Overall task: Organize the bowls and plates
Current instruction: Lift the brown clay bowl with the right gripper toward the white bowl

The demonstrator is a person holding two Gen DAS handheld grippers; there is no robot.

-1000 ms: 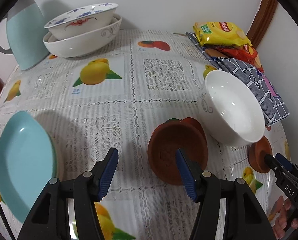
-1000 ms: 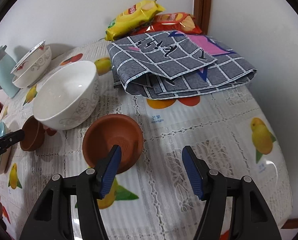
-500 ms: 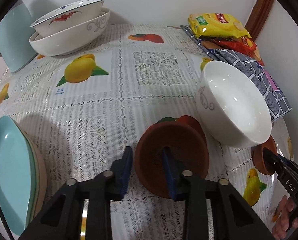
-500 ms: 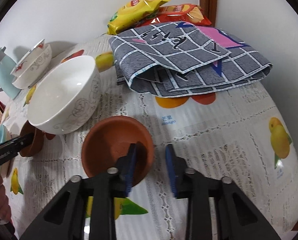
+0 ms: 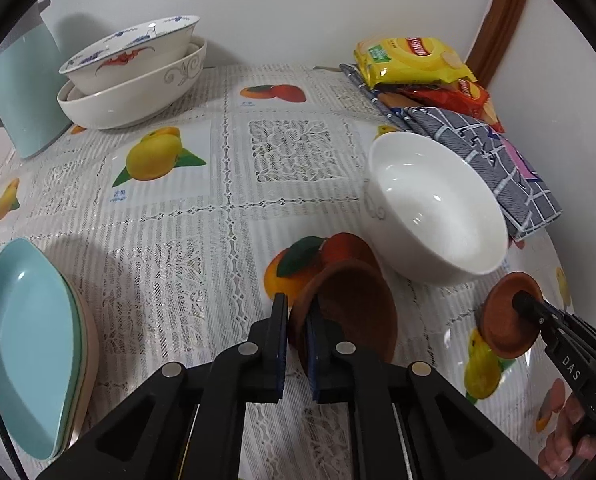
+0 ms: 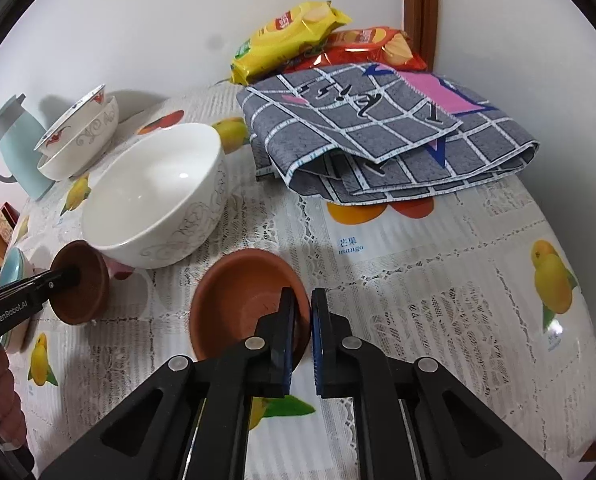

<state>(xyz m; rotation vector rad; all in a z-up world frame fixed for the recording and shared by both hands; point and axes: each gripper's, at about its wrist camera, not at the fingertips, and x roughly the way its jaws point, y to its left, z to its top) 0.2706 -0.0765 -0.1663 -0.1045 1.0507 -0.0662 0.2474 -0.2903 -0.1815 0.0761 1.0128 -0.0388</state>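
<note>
Left wrist view: left gripper (image 5: 297, 322), open second ago, clamped rim of small brown clay saucer (image 5: 350, 312), tilted off fruit-print tablecloth (image 5: 178, 216); right gripper (image 6: 303, 322) likewise pinched second brown clay saucer (image 6: 238, 300); both seemed ready for stacking.

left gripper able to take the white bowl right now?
Probably not: the left gripper is shut on a brown saucer's rim. The white bowl sits just beyond, unobstructed, but the jaws are occupied.

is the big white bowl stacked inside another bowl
No, the big white bowl stands alone on the tablecloth, beside the two brown dishes; the stacked pair sits farther back by the jug.
</note>
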